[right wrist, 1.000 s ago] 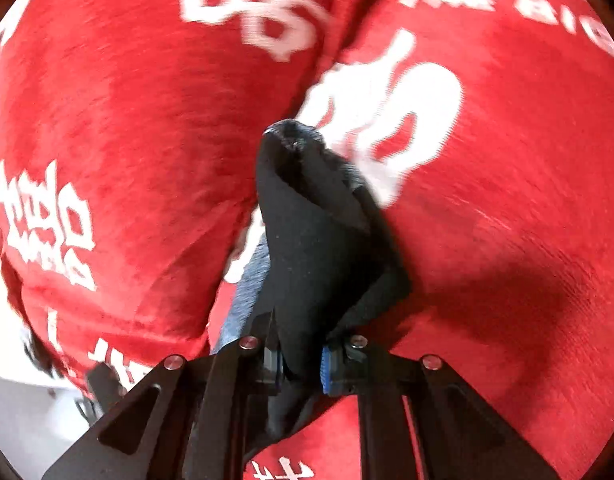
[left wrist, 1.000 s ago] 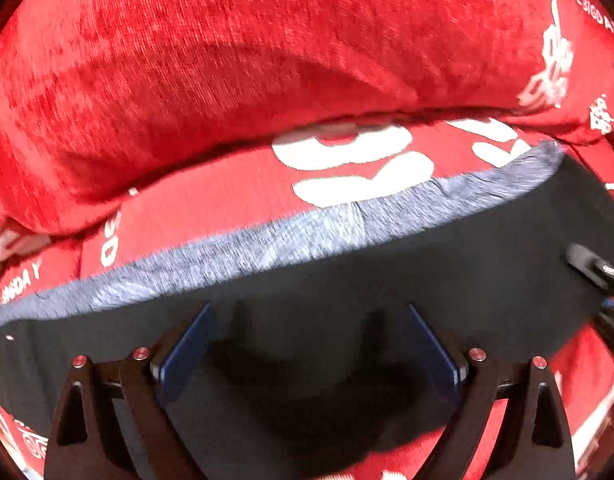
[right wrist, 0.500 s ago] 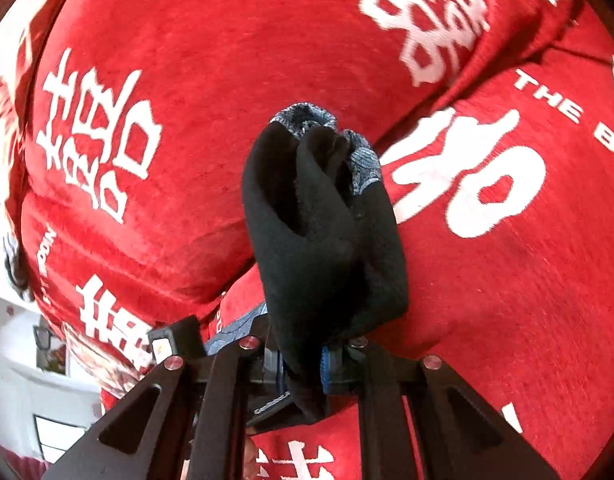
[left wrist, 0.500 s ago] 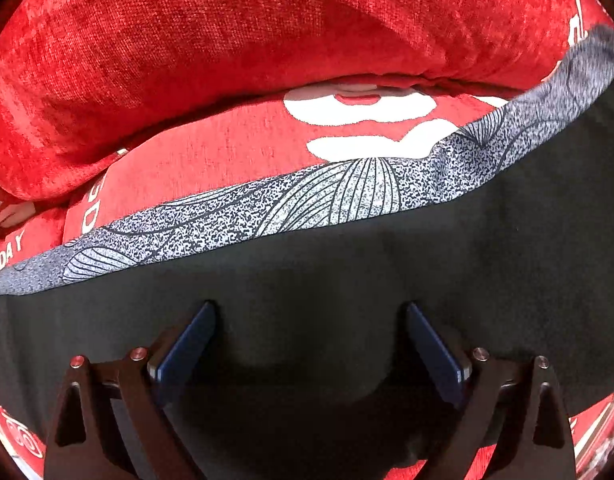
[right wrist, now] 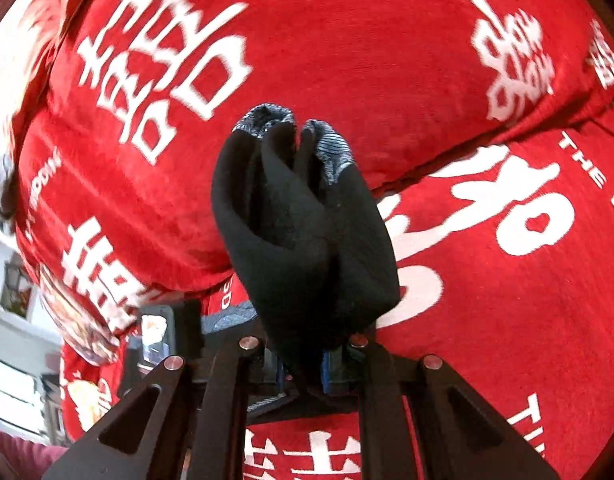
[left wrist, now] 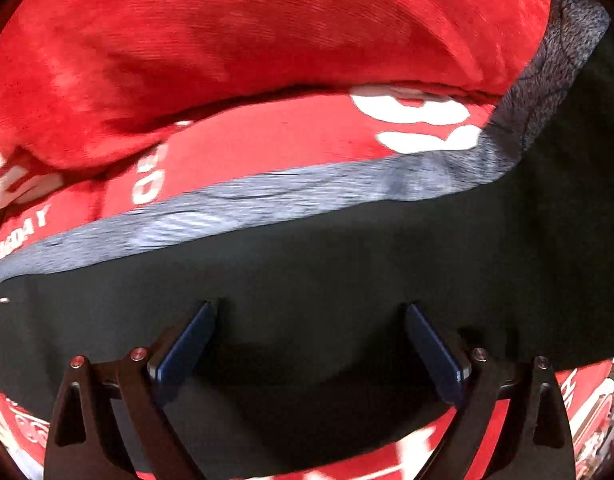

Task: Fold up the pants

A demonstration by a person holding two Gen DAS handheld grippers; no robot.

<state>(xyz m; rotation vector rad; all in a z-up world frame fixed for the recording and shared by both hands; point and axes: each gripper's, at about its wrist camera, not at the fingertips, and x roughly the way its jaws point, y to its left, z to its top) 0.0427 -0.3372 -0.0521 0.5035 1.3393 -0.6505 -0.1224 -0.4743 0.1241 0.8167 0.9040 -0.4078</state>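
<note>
Nearest in the right wrist view, a bunched end of the pants (right wrist: 303, 236) is pinched tight in the right gripper (right wrist: 307, 364). The black cloth is squeezed between the blue pads and stands up in thick folds, with the grey patterned band at its top. It seems to be held up this way so that this end can be carried over the rest and a fold made.

In the left wrist view, the left gripper (left wrist: 309, 344) is held wide apart, with nothing caught between its fingers. It is pointed down at the flat black part of the pants, perhaps so the cloth can be kept flat while the other end is brought over.

Farther off, the red cover (left wrist: 267, 148) with white letters is spread under the pants. Behind it, a fat red cushion (left wrist: 247, 40) is seen.
</note>
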